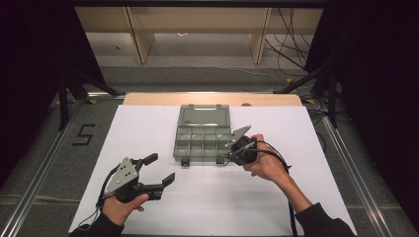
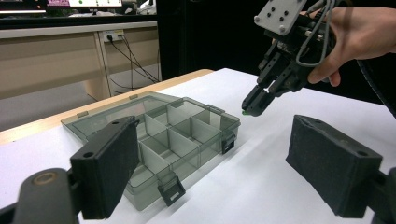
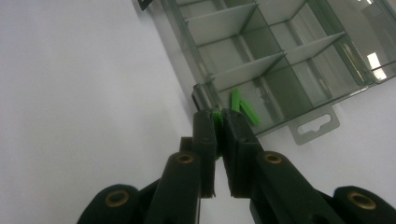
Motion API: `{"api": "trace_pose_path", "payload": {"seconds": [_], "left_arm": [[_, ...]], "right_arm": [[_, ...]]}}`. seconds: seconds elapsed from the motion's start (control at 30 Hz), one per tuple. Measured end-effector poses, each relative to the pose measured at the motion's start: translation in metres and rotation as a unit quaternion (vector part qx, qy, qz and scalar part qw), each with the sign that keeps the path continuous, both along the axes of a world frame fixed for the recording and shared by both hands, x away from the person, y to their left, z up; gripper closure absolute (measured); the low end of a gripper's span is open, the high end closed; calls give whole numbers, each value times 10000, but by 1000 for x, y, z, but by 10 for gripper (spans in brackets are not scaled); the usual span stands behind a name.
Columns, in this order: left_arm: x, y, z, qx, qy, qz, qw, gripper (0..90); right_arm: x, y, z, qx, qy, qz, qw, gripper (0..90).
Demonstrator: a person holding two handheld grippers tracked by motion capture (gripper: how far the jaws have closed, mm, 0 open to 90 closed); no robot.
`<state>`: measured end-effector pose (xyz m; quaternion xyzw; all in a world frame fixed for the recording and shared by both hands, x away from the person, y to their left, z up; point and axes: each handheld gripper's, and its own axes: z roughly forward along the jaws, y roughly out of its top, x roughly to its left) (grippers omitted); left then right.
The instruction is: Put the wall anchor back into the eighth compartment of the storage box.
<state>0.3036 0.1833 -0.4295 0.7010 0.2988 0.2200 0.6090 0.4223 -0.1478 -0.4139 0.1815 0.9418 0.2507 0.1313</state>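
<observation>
A small green piece [image 3: 217,117] is pinched between the closed jaws of the right gripper [image 3: 219,122], only its tip showing past the pads; in the left gripper view the same green tip [image 2: 244,112] is seen at the nose of that gripper, held just above the near right corner of the compartment box [image 2: 154,140]. Two more green strips [image 3: 242,106] are already lying in the corner compartment directly beyond the jaws, so the piece in hand is judged to be meant for that same cell. The right gripper [image 1: 231,149] is angled down and in from the box's right side, presumably so that the piece can be lowered over the wall without catching the dividers.

The box [image 1: 202,143] is set open at the middle of the white sheet [image 1: 306,148], its lid [image 1: 204,115] folded flat away from the person and its front latches (both undone) facing the near edge, which leaves every compartment reachable from above.

The left gripper [image 1: 159,170] is held low over the sheet, well apart from the box, with its jaws spread wide and nothing between them; it appears to be waiting rather than steadying anything.
</observation>
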Motion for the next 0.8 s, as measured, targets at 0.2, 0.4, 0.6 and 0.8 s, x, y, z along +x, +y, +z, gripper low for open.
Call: {"api": "trace_pose_path", "payload": {"seconds": [0.2,0.4,0.6,0.8], "left_arm": [[0,0,0,1,0,1,10000,160],[0,0,0,11,1,4,10000,160],[0,0,0,5,-1,5,10000,160],[1,0,0,-39,-34,-34,10000,160]], "right_arm": [[7,0,3,22,-91,-71,9999,845],[13,3,9,79,-151,-92,9998,845],[19,5,9,84,-188,-141,9997,845],[25,7,10,115,-217,-146,9996,845]]}}
